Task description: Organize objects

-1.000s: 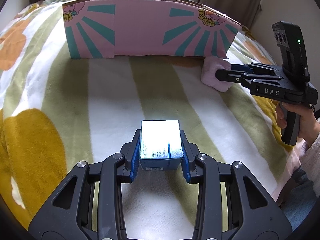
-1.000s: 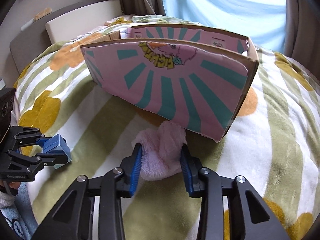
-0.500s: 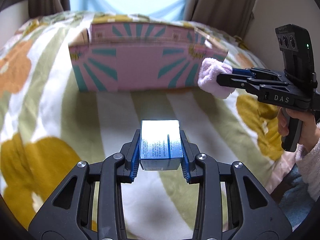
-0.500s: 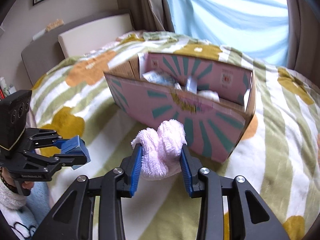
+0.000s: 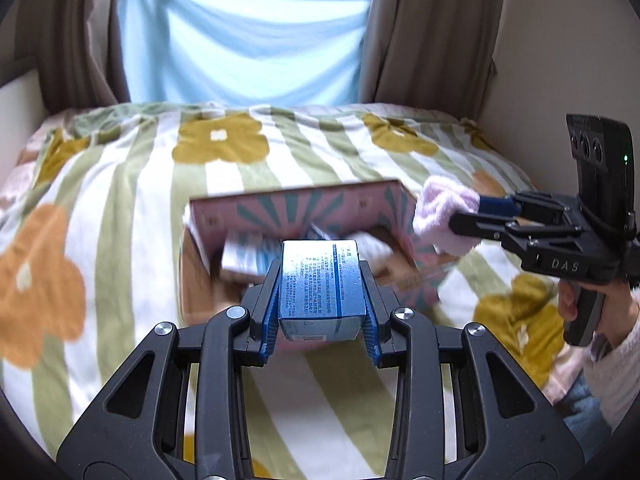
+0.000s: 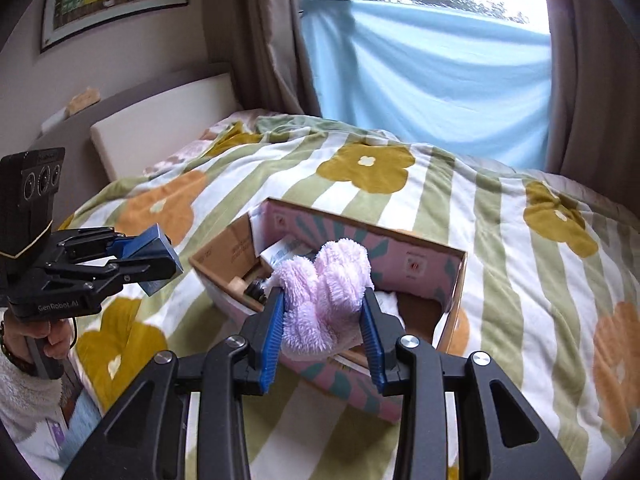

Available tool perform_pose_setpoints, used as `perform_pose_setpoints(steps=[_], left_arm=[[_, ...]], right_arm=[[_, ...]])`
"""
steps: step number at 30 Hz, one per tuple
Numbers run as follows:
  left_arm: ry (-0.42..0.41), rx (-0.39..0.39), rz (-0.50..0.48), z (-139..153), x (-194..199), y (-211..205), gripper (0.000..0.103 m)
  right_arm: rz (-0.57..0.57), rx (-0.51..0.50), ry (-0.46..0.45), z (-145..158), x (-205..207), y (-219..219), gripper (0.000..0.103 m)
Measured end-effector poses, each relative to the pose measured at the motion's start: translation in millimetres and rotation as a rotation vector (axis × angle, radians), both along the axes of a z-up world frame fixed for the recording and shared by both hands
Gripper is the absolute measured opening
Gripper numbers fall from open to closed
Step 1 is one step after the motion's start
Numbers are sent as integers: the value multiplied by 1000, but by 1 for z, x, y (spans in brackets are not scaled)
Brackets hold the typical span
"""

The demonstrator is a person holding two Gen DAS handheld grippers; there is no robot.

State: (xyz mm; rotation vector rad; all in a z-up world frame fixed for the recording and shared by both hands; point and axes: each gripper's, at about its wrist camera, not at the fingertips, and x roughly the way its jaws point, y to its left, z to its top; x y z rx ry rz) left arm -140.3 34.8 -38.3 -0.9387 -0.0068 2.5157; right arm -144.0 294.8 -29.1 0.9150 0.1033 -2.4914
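My left gripper (image 5: 320, 312) is shut on a small blue box (image 5: 321, 282) and holds it in the air above the near wall of an open pink and teal cardboard box (image 5: 304, 204). The left gripper also shows in the right wrist view (image 6: 156, 254). My right gripper (image 6: 322, 320) is shut on a fluffy pink cloth (image 6: 324, 300), held over the cardboard box's (image 6: 416, 264) near wall. In the left wrist view the cloth (image 5: 444, 216) hangs by the box's right end. Several items lie inside the box, blurred.
The cardboard box rests on a bed with a striped flower blanket (image 5: 120, 208). A headboard (image 6: 160, 128) stands at the left. A blue sheet (image 5: 248, 44) and brown curtains (image 5: 432, 28) cover the window behind the bed. A wall (image 5: 560, 40) is at the right.
Both grippers have risen from blanket level with their loads and now look down into the open box. The pink cloth has been lifted off the blanket.
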Motion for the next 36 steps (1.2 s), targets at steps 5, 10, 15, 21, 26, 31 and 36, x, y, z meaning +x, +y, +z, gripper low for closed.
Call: perform_pose_setpoints(steps=[5,10,15,21,26,31,36], left_arm=[[-12,-31,-9,6,-43,9,31],[-73,-51,-9,-12,-87,16,31],[-129,-78,0,-40,-113,18,31],[-169,-89,21,-62,-129,14,31],[-141,-128,133,-56,-135,5,47],[-167,-67,123,-56,-136,-3,103],[-142,-116,142,-56,-129,-2,103]], right_arm=[[-74,-10,-39,5,-39,2,34],[-128,11,-101,-6,-73,4,34],[-174,17,-175,-29,-93,9,34],[-195,31,-215,-47,-103,7,34],[-248,28,-218,-46,-112,6,73],[-287,49,-186,-42,-111,4,103],[-323,35,-183,-39,-107,8,103]])
